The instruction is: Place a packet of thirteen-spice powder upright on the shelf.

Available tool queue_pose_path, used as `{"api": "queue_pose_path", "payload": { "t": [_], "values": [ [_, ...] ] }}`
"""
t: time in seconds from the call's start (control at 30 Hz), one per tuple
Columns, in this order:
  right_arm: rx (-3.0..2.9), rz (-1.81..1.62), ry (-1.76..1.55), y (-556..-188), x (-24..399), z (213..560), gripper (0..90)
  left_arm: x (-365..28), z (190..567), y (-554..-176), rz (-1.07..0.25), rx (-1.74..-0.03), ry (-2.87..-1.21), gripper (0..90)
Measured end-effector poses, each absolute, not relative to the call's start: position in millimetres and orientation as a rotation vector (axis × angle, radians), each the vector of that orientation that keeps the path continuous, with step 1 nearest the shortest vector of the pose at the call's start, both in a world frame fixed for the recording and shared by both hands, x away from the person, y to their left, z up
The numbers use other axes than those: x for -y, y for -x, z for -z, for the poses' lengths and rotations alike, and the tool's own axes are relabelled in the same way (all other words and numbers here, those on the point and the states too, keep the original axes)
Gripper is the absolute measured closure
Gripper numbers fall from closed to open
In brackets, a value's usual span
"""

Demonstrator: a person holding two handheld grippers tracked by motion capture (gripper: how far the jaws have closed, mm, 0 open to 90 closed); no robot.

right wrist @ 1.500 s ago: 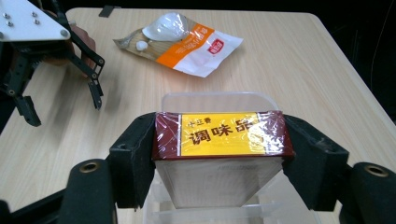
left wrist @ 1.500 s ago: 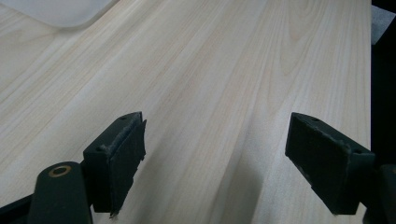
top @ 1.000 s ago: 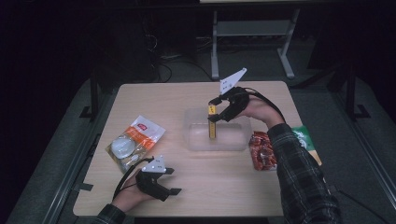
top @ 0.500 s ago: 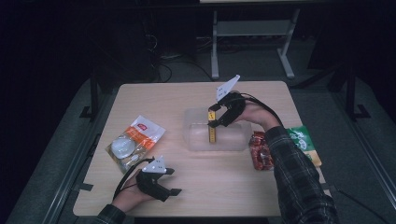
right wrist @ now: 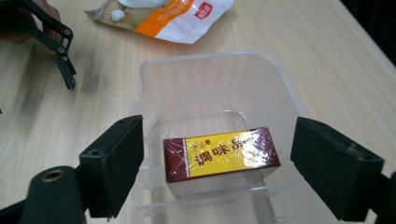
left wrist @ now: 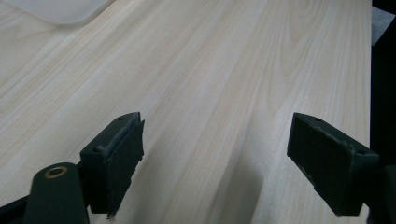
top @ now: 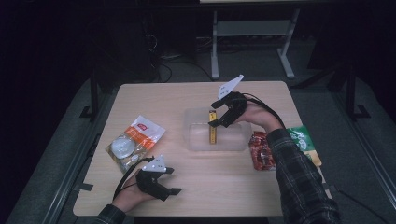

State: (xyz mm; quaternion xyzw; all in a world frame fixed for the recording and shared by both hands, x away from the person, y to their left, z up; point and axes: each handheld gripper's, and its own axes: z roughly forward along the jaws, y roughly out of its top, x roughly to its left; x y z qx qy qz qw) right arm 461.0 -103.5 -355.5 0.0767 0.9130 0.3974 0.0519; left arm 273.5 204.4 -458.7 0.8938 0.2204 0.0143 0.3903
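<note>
Packing work seems partly done, judging by how things lie. At the bottom of the high view, left of centre, the left gripper [top: 172, 190] rests low on the tabletop [top: 187, 184], its jaws spread wide with nothing between them; its own view shows bare wood grain between the pads. Just above it, at the left of the frame, lies an orange-and-white snack bag [top: 134, 141], not yet in the container. At the right, beside the person's plaid sleeve [top: 299, 177], sit a red packet [top: 261, 150] and, farther right, a green packet [top: 301, 138] at the tabletop's edge, both also outside.

At the centre of the frame stands the clear plastic container [top: 196, 140], and the yellow-and-brown box [top: 212, 127] is inside it, on edge. In the right gripper view the box [right wrist: 222, 154] sits on the container's floor between the two pads with a gap on each side. The right gripper [top: 217, 114] hovers just over it; its jaws have just been opening and now stand wide, the box released.

So one item appears placed, while the bag and the two packets look left to go.
</note>
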Motion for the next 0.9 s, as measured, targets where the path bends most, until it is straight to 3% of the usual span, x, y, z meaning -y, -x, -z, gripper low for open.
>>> {"api": "queue_pose_path", "payload": {
  "t": [0.27, 0.9],
  "values": [
    [-2.714, -1.260, -0.333, -438.2, 117.5, 344.9, 15.7, -205.3, 457.1, -276.4, 0.013, -0.585, -2.261, 16.8],
    [-2.641, -1.228, -0.493, -353.3, 131.2, 375.9, 16.0, -202.3, 455.4, -272.8, -0.030, -0.573, -2.292, 15.1]
  ]
}}
